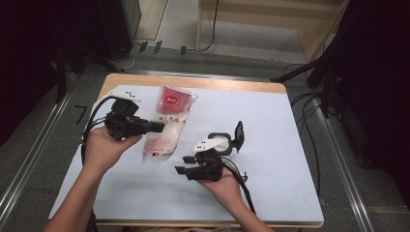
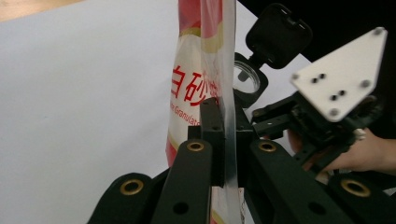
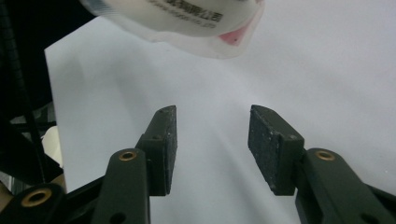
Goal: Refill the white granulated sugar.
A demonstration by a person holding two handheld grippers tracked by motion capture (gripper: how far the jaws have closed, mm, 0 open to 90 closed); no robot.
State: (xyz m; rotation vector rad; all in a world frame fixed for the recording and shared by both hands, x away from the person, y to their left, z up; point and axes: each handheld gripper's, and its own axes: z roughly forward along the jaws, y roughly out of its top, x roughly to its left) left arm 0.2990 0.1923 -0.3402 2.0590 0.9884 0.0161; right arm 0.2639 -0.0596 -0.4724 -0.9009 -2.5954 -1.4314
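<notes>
Sugar bag (image 1: 167, 123) being pinched at thin edge by closed left tongs (image 1: 157, 127); slipping being risked. Right tongs (image 1: 181, 164) being held half-open, empty, below bag.

The high view is evenly lit from above: the table (image 1: 270, 145) reads bright pale blue-white, while the surroundings at the left and right edges fall into near black. Shadows under the hands are soft and short. The picture is slightly soft and low in detail. Glare sits on the bag (image 1: 167, 123), on its clear plastic. In the left gripper view the bag (image 2: 198, 84) is close and fairly sharp, its print readable, with a bright sheen along the clear edge; the grey plate (image 2: 343, 77) beyond is blurred and washed out. In the right gripper view the pads (image 3: 268, 147) are sharp, their grain visible, and the bag's end (image 3: 187, 23) at the top is blurred and overexposed.
</notes>
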